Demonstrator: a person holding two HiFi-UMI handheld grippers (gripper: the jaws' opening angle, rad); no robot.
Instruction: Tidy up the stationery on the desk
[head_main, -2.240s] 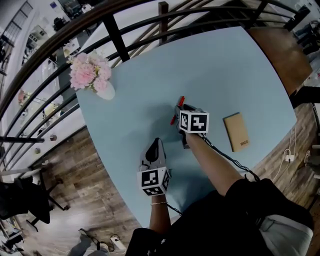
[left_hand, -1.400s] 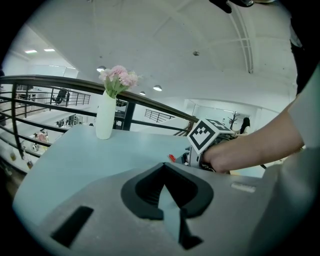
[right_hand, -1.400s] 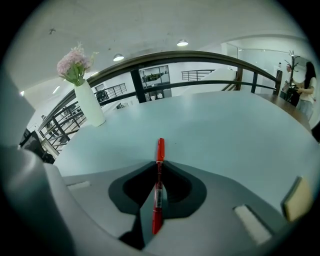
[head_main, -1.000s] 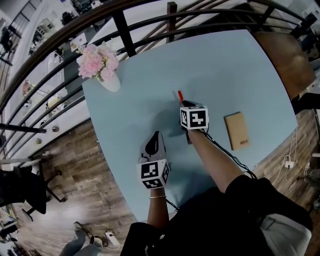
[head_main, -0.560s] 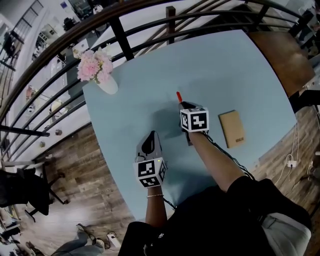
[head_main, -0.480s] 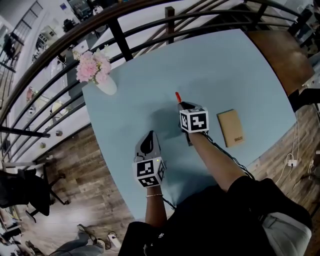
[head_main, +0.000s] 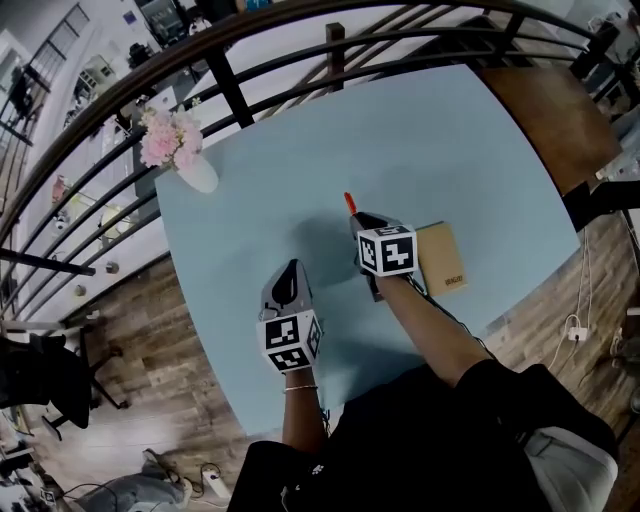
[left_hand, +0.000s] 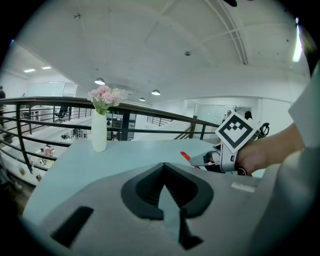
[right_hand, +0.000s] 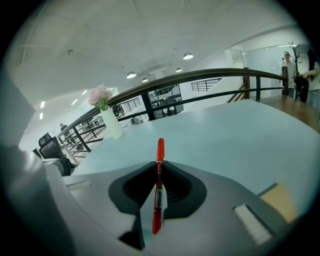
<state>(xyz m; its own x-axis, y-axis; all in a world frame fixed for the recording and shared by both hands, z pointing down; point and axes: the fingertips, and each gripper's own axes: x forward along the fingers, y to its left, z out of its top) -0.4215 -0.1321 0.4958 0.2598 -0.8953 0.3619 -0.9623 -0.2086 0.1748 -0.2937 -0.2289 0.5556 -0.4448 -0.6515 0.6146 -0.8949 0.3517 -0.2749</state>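
Note:
My right gripper (head_main: 358, 218) is shut on a red pen (head_main: 349, 203) over the middle of the light blue table (head_main: 450, 140). The pen (right_hand: 160, 150) runs lengthwise between the jaws of that gripper (right_hand: 159, 169), its capped end sticking out ahead. A tan notebook (head_main: 440, 257) lies flat just right of the gripper, and its corner (right_hand: 280, 200) shows in the right gripper view. My left gripper (head_main: 288, 272) hovers near the table's front left, jaws shut with nothing between them (left_hand: 165, 167). From the left gripper view I see the right gripper (left_hand: 200, 160) and the pen tip (left_hand: 184, 155).
A white vase of pink flowers (head_main: 185, 160) stands at the table's far left corner, and it also shows as the vase (left_hand: 99, 130) and the vase (right_hand: 111, 122) in the gripper views. A dark railing (head_main: 230, 80) runs behind the table. A brown wooden surface (head_main: 550, 110) adjoins the far right.
The red pen, first lying slanted on the table under the right gripper, is now held in its jaws pointing away. The right gripper sits closer to the notebook. The left gripper has barely moved.

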